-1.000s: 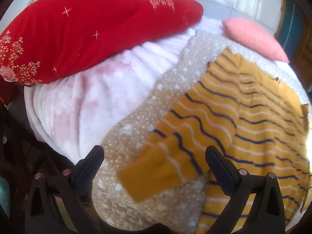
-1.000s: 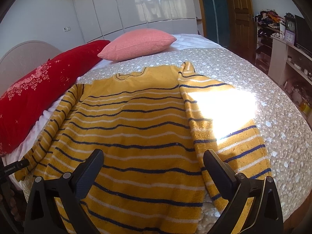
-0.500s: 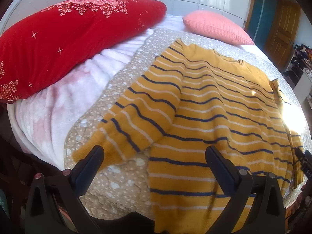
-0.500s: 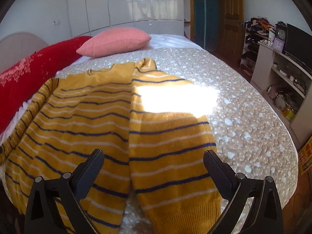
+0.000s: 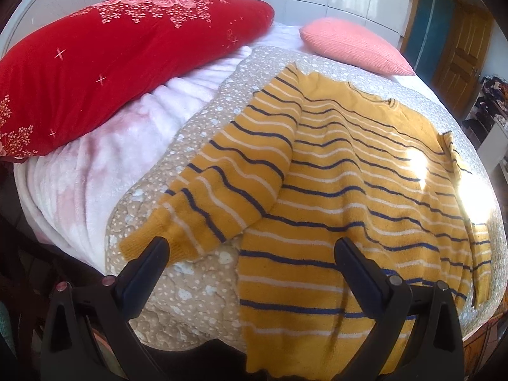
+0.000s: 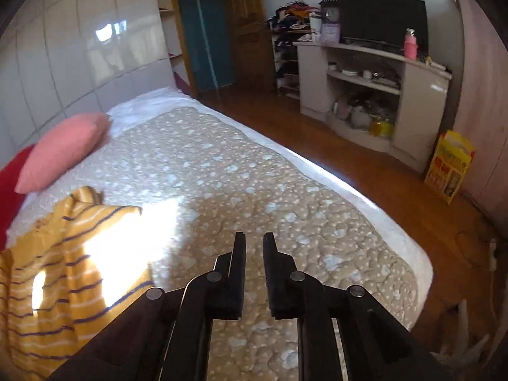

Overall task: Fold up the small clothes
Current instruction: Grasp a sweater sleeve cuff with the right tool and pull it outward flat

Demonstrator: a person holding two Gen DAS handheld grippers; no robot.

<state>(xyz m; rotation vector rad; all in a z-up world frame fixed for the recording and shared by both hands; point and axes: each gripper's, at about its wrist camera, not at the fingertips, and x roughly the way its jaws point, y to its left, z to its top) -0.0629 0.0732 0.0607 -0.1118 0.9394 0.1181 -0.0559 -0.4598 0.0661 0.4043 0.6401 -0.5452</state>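
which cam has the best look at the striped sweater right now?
Left wrist. It shows nearly the whole yellow striped sweater spread flat on the bedspread, one sleeve lying beside the body. The right wrist view catches only one sunlit sleeve and edge at its left border; that camera mostly faces bare bedspread and the room.

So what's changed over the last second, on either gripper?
The right gripper swung off the sweater toward the bare quilt; its jaws are closing with nothing between them. The left gripper shifted from the sleeve cuff toward the sweater body, and is open as before. The sweater lies untouched, unfolded.
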